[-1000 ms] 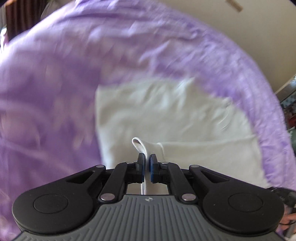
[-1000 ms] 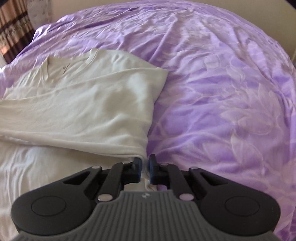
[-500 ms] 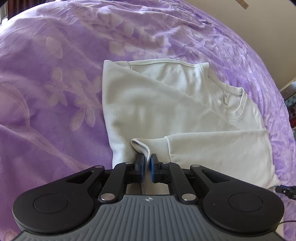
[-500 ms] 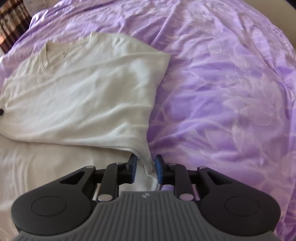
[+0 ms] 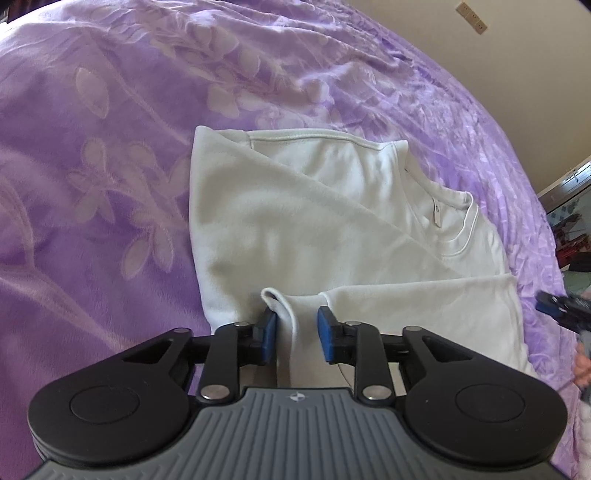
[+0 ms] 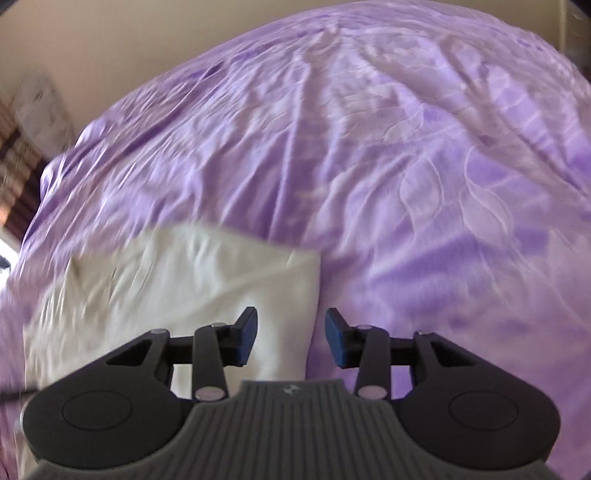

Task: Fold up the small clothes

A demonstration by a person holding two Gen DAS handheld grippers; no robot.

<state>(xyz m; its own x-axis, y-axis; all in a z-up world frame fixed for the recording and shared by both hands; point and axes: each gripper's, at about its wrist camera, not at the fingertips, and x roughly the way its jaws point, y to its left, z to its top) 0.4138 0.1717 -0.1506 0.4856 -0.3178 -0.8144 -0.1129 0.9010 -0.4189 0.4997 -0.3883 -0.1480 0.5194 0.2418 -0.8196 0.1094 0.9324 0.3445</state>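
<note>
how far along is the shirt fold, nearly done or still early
About midway, as a guess. Done: the white shirt lies on the purple bedspread with one side and a sleeve folded across its body. In hand: nothing; the left gripper is open around the sleeve cuff, and the right gripper is open too. Left: the collar is uncovered, so more folding seems needed.

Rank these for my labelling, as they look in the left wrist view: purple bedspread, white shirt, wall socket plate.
1. purple bedspread, which fills most of the view.
2. white shirt, partly folded on it.
3. wall socket plate, tiny, though also farthest from the camera.
</note>
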